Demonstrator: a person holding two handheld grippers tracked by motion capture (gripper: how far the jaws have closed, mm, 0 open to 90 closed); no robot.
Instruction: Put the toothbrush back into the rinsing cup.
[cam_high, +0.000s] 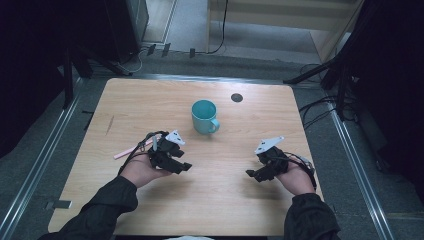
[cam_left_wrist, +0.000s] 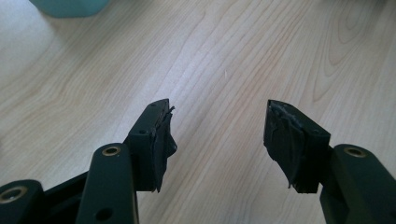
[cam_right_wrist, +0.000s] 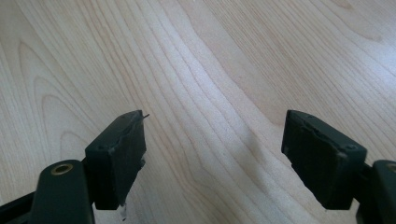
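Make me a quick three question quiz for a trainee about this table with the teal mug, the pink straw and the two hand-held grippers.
1. True or false: the left gripper grips the pink straw.
2. What stands nearest the table's middle: A the teal mug, B a plate, C a bottle?
3. Fill in: the right gripper's jaws stand ____ over bare wood.

Key
1. False: the straw lies on the table beside the left hand, and the open jaws hold nothing.
2. A.
3. Open.
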